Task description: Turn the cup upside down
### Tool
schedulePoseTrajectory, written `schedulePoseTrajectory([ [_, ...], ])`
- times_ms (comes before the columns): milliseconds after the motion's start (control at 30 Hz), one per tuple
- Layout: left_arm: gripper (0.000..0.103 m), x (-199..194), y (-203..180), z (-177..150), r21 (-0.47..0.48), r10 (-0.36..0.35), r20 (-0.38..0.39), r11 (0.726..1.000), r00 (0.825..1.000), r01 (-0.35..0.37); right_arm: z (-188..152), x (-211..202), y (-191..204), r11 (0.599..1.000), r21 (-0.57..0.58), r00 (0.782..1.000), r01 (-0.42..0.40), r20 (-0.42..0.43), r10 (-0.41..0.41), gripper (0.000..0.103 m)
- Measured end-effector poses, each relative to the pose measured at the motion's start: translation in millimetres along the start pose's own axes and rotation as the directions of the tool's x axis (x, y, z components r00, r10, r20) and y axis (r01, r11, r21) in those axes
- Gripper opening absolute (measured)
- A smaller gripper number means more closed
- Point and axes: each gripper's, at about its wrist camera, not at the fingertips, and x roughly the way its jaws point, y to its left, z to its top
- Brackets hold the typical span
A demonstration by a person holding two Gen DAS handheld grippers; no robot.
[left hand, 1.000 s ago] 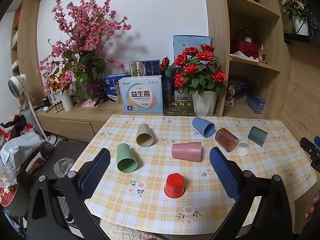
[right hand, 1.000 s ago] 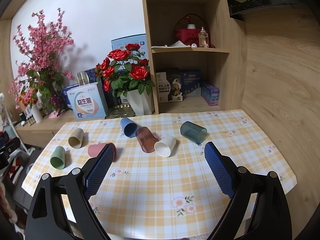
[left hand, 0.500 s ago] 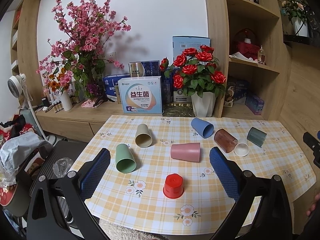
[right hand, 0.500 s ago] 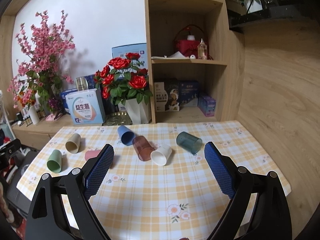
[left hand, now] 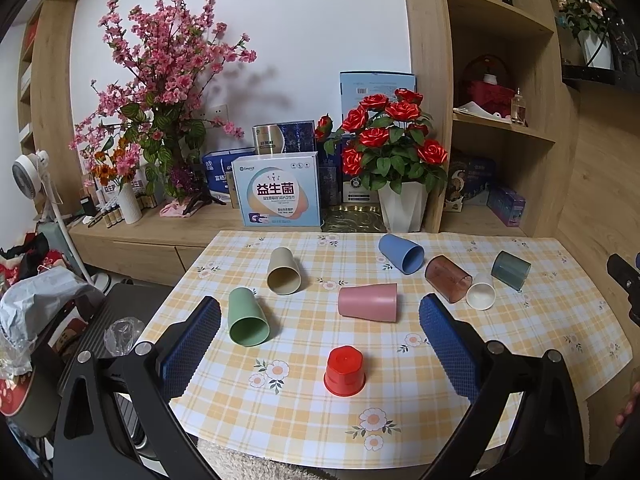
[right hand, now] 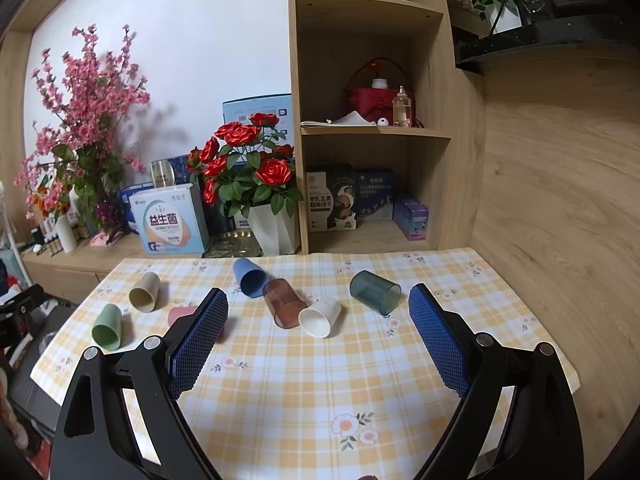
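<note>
A red cup (left hand: 344, 371) stands upside down near the table's front. Several cups lie on their sides: green (left hand: 247, 317), beige (left hand: 283, 271), pink (left hand: 368, 302), blue (left hand: 401, 253), brown clear (left hand: 447, 284), white (left hand: 481, 295) and dark teal (left hand: 511, 270). My left gripper (left hand: 320, 334) is open and empty, held back above the front edge with the red cup between its fingers' line of sight. My right gripper (right hand: 318, 334) is open and empty, facing the white cup (right hand: 320, 316), brown cup (right hand: 284, 307) and teal cup (right hand: 375, 292).
The table has a yellow plaid cloth (left hand: 304, 412). A rose pot (left hand: 402, 204), boxes (left hand: 280, 196) and a pink blossom vase (left hand: 132, 204) stand on the sideboard behind. A wooden shelf unit (right hand: 372, 132) rises at the back right. A fan (left hand: 28, 176) and bags are left of the table.
Both grippers have drawn back and risen slightly from the table, the right one more. The cups have not moved.
</note>
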Motion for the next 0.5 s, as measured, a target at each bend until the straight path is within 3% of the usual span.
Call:
schedulePoseTrajectory([
  [500, 0.097, 1.0, 2.9, -0.7, -0.005, 0.006, -0.007, 1.0, 1.0, -0.006, -3.1, 0.1, 0.9, 1.0, -0.002, 1.0, -0.002, -0.004, 0.002, 0.089],
])
